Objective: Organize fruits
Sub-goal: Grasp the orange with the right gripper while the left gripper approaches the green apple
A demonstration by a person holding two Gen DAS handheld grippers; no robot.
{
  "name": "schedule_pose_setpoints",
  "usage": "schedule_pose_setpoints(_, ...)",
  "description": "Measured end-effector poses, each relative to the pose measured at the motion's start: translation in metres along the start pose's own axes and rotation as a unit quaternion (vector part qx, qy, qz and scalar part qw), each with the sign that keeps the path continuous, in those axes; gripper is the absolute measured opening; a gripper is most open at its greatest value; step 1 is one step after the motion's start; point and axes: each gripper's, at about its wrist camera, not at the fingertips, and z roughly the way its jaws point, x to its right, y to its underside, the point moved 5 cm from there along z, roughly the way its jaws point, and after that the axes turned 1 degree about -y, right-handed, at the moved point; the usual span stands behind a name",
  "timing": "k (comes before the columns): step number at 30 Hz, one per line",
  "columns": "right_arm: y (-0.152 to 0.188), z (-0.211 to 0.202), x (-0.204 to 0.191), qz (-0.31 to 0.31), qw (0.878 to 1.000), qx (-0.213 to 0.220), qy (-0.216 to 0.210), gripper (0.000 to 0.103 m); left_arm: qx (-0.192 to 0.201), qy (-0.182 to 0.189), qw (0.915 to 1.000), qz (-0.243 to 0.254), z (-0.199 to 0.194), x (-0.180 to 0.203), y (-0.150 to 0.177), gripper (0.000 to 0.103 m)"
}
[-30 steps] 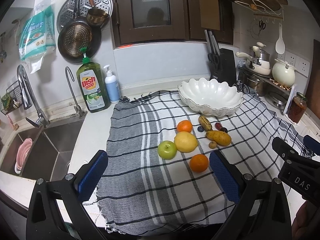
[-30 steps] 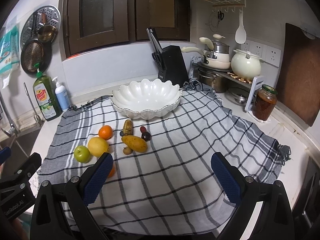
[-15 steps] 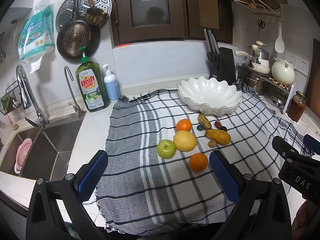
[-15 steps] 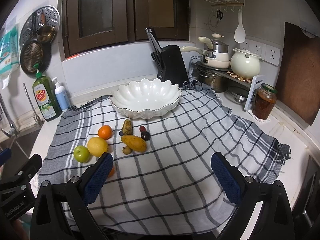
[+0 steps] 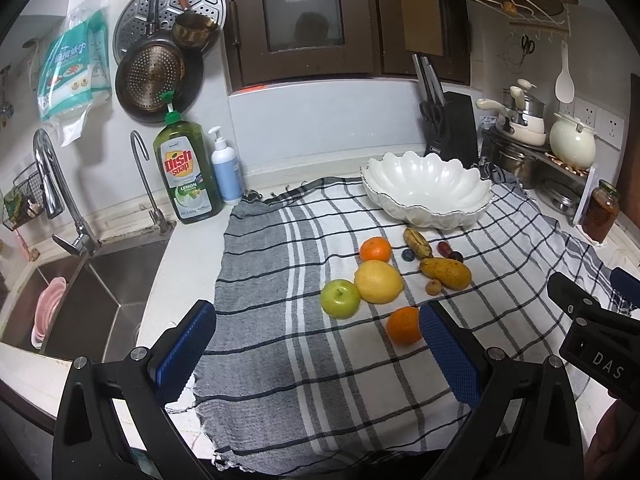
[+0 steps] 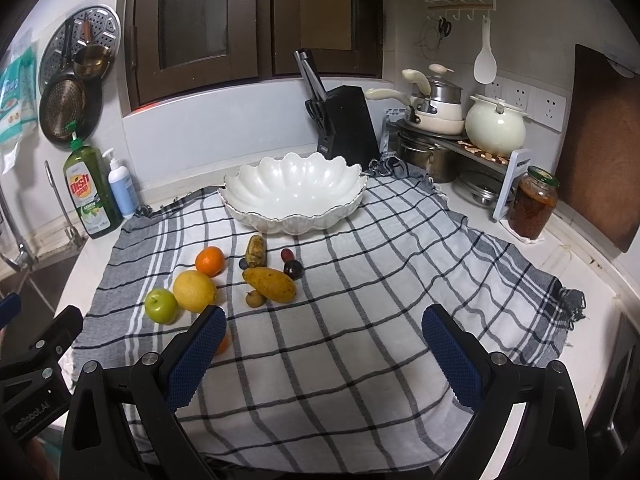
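Observation:
A white scalloped bowl stands empty at the back of a checked cloth. In front of it lie a green apple, a lemon, two oranges, a mango, a small banana and small dark fruits. My left gripper is open and empty, near the front orange. My right gripper is open and empty over bare cloth; its left finger hides most of the front orange.
A sink with taps lies left, with a dish soap bottle and a pump bottle behind the cloth. A knife block, pots on a rack and a jar stand at the right.
Both grippers have drifted slightly; the fruits and bowl have not moved and both grippers stay open.

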Motion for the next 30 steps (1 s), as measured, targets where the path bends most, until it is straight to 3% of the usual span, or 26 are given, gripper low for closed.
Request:
schedule_pose_setpoints(21,0.016,0.071,-0.065,-0.054,0.996,-0.042,-0.057,0.1,-0.053,-0.001,0.9985,-0.012,0.062,-0.027,0.016,0.103)
schedule_pose_setpoints(30,0.039,0.109,-0.101,-0.08,0.989,-0.088,-0.088,0.087,-0.083,-0.012,0.9964,-0.006,0.093,-0.045,0.032,0.103)
